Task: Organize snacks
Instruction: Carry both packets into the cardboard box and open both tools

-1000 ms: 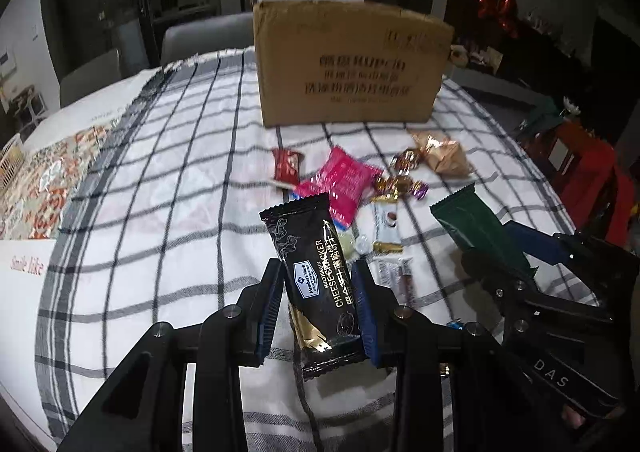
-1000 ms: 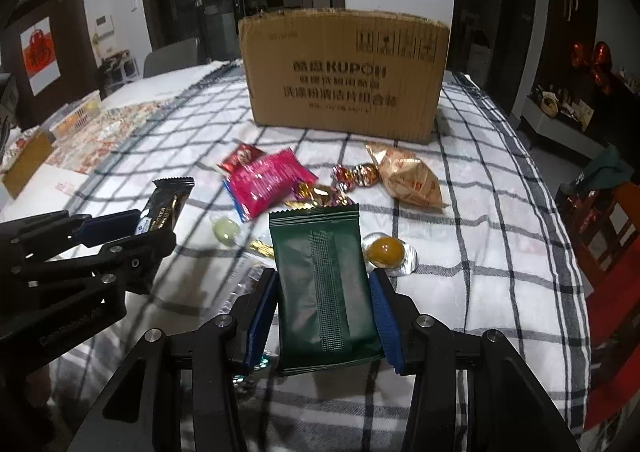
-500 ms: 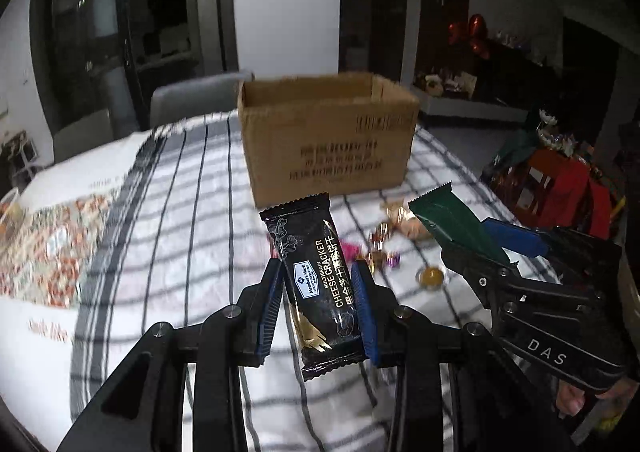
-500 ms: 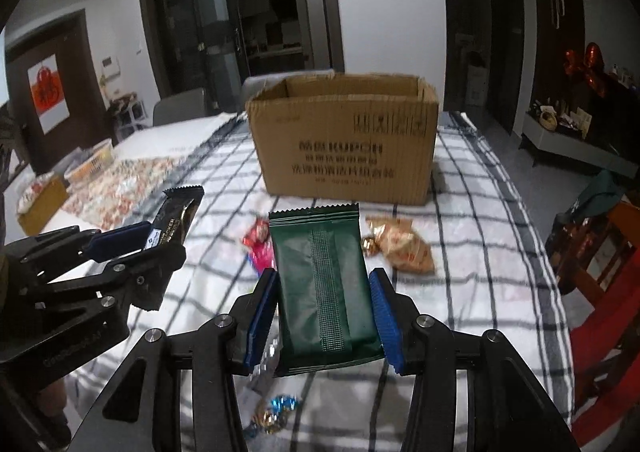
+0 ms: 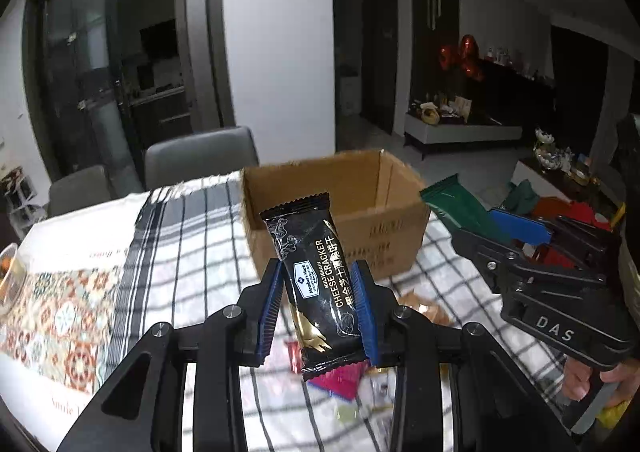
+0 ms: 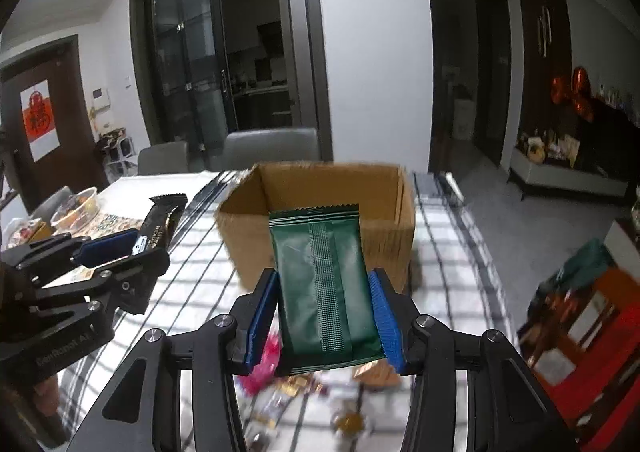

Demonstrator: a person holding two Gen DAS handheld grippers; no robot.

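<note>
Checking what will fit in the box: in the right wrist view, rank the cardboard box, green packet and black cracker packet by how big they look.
1. Cardboard box
2. Green packet, though nearness to the camera enlarges it
3. Black cracker packet, seen edge-on and partly hidden, so its rank is unsure

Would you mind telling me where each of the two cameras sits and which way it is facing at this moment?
Left wrist: sits on the left gripper, looks along its fingers at the cheese cracker pack it grips and the open cardboard box; right gripper and a hand show.
Right wrist: sits on the right gripper, looks past the green pack to that box; left gripper shows.
Shared: box, checked tablecloth, both packs.
</note>
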